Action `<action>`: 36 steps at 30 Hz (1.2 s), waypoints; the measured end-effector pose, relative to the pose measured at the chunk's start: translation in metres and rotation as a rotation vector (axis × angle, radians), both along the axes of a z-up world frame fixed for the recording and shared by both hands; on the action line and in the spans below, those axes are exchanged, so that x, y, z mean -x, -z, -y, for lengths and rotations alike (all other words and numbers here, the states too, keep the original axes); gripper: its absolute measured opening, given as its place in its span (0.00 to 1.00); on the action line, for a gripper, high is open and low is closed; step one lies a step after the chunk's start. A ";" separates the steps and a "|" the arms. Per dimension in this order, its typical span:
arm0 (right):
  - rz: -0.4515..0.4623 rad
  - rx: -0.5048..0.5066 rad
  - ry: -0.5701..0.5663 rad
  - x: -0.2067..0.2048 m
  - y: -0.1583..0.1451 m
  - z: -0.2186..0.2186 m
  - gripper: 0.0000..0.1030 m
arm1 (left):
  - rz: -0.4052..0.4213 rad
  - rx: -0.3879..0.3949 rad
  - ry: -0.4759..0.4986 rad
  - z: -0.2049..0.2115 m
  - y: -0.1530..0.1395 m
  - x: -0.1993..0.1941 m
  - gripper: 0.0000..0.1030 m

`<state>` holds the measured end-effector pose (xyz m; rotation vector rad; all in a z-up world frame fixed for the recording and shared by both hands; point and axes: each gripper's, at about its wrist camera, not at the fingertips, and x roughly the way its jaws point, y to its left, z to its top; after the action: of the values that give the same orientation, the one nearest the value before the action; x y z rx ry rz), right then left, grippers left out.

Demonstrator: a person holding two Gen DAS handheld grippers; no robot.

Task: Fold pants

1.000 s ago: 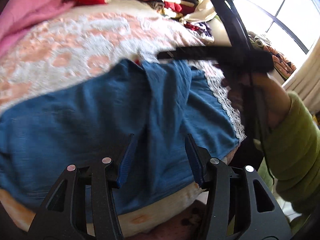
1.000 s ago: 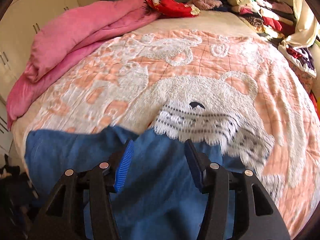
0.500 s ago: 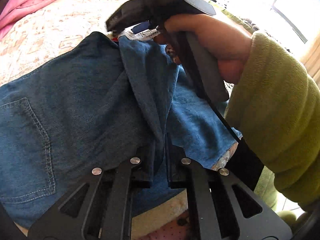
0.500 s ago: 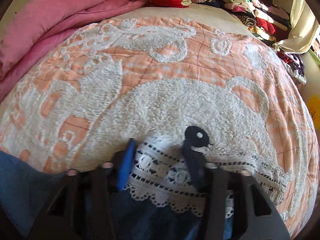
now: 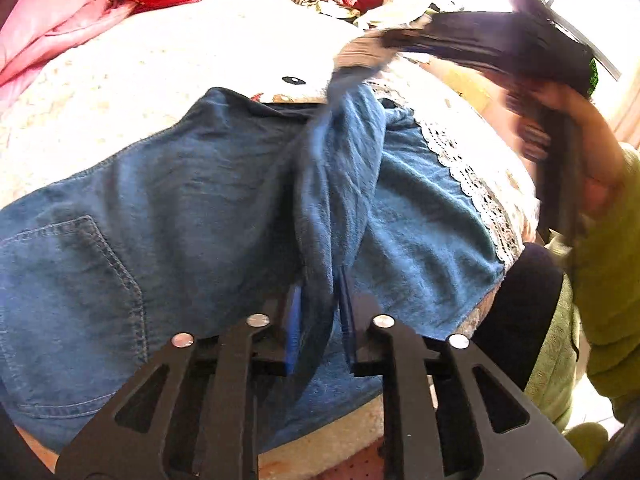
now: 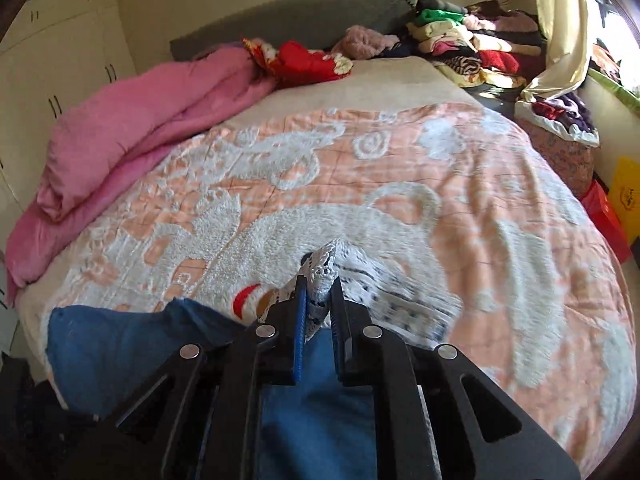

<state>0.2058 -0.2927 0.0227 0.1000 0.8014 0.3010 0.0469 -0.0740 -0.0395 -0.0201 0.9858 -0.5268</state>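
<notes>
The blue denim pants (image 5: 192, 216) are spread along the near edge of the bed (image 6: 500, 200), on an orange-and-white blanket (image 6: 400, 168). A raised fold of denim is clamped between the nearly closed fingers of the left gripper (image 5: 318, 296). The lace-trimmed hem (image 6: 322, 268) is pinched by the closed right gripper (image 6: 319, 300) and held lifted above the blanket.

Blue lace-hemmed denim pants (image 5: 192, 208), ridge-bunched on bed

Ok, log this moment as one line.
left gripper: shut on pants fold | right gripper: shut on lace hem, lifted | bedspread: under pants
</notes>
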 end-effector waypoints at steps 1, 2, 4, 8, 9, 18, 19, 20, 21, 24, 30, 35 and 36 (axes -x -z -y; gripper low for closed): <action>0.001 -0.017 0.009 0.009 -0.004 0.010 0.10 | 0.009 -0.004 -0.011 -0.002 -0.001 -0.001 0.11; 0.001 -0.034 0.014 0.016 -0.006 0.018 0.10 | 0.018 -0.005 -0.022 -0.004 -0.002 0.000 0.09; 0.001 -0.062 0.037 0.033 -0.011 0.035 0.10 | 0.034 -0.006 -0.036 -0.009 -0.006 0.001 0.00; 0.000 -0.111 0.064 0.067 -0.017 0.061 0.10 | 0.050 0.029 -0.025 -0.018 -0.019 0.007 0.00; -0.004 -0.126 0.071 0.078 -0.016 0.067 0.10 | 0.054 0.028 -0.020 -0.019 -0.022 0.008 0.00; -0.092 -0.194 0.139 0.150 0.010 0.101 0.10 | 0.082 -0.013 0.070 -0.002 -0.024 0.033 0.00; -0.109 -0.197 0.146 0.154 0.016 0.103 0.10 | 0.079 -0.026 0.081 0.000 -0.022 0.035 0.00; -0.127 -0.197 0.152 0.158 0.022 0.104 0.10 | 0.075 -0.032 0.087 0.002 -0.020 0.036 0.00; -0.147 -0.195 0.160 0.163 0.029 0.105 0.10 | 0.068 -0.035 0.092 0.003 -0.018 0.036 0.00; -0.196 -0.208 0.181 0.173 0.047 0.111 0.10 | 0.059 -0.052 0.118 0.009 -0.015 0.041 0.00; -0.218 -0.201 0.196 0.183 0.056 0.117 0.10 | 0.031 -0.085 0.154 0.018 -0.003 0.049 0.00; -0.274 -0.146 0.200 0.181 0.070 0.114 0.10 | -0.004 -0.101 0.154 0.019 0.008 0.048 0.01; -0.283 -0.130 0.205 0.182 0.073 0.113 0.10 | -0.007 -0.100 0.153 0.019 0.009 0.048 0.03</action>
<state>0.0241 -0.4058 -0.0508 0.3511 1.0424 0.1453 -0.0014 -0.0928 -0.0486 0.1437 1.0241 -0.6171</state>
